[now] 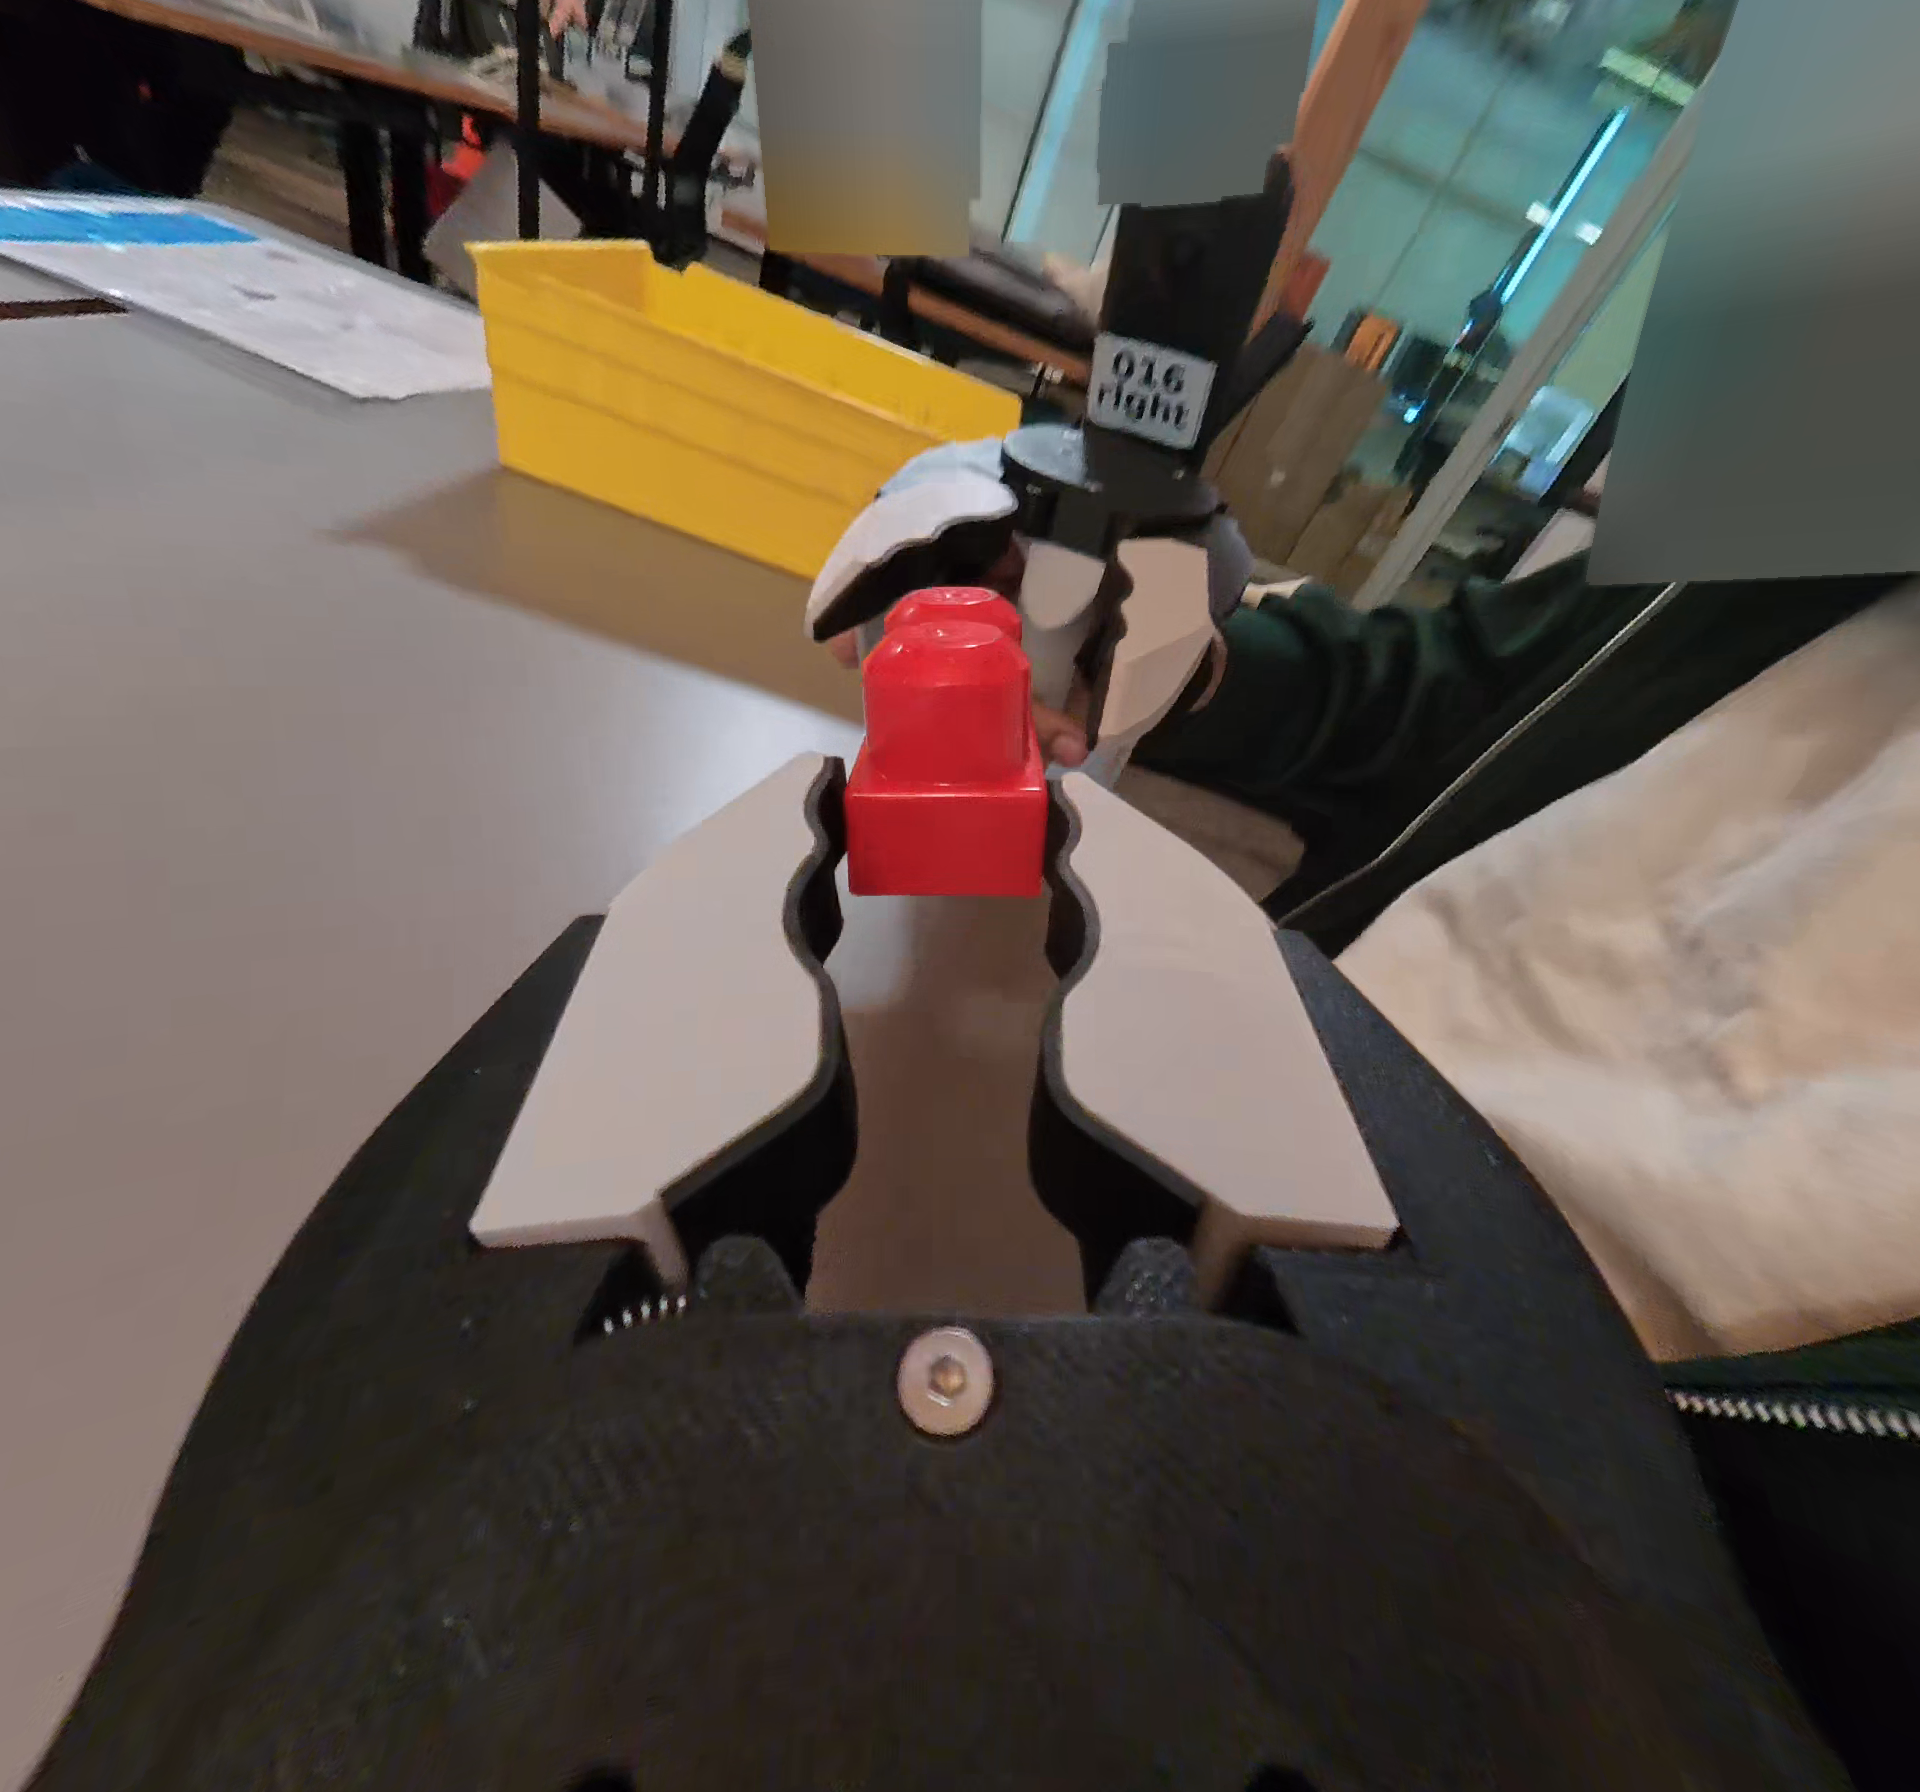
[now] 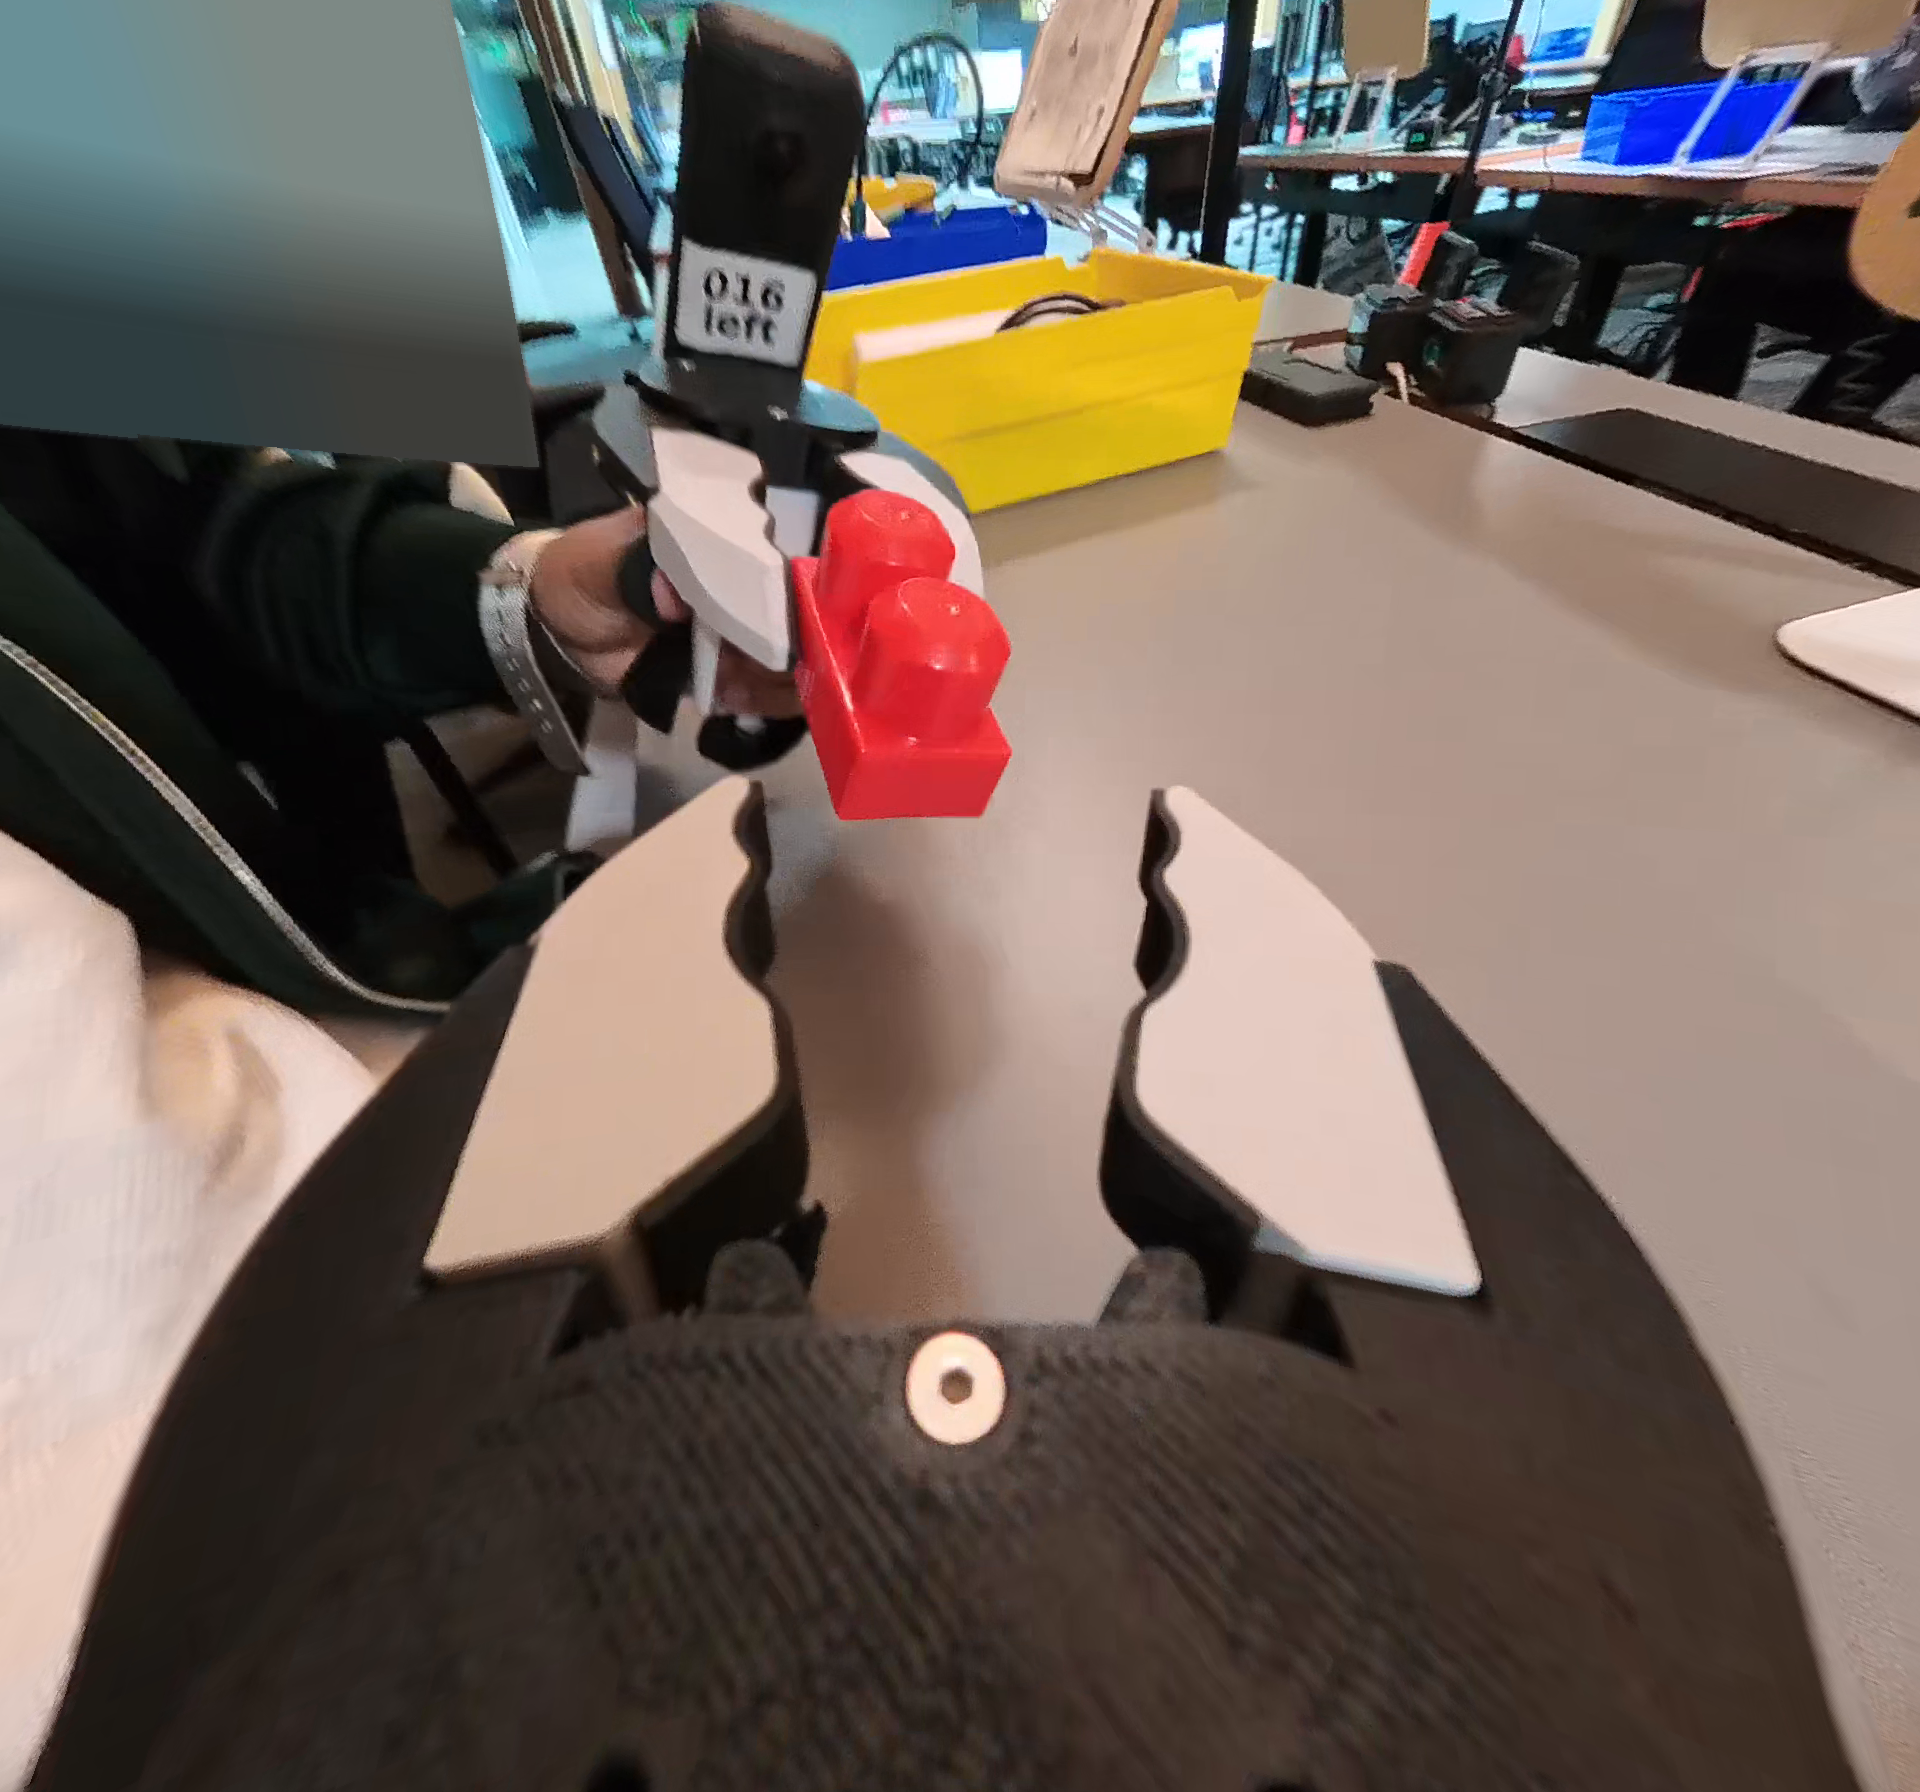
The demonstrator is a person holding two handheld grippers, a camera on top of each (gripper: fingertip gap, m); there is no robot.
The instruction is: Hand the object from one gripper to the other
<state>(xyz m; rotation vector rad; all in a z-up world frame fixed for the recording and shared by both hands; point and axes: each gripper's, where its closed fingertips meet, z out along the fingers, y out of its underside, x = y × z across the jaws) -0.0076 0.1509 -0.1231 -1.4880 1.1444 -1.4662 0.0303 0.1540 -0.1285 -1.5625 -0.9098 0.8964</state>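
Left wrist view, left gripper (image 1: pixel 943 833) clamped on red block (image 1: pixel 945 766) above grey table (image 1: pixel 312 703), right gripper (image 2: pixel 956 843) spread apart just near of block, yellow bin (image 2: pixel 1039 381) far behind.

Two close wrist views facing each other, sharing the table (image 1: pixel 312 703)

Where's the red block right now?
The red block is clamped in the left hand-held gripper, held above the table, just ahead of the open right hand-held gripper.

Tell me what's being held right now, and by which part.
The left gripper holds the red block by its base sides; the right gripper is open, empty.
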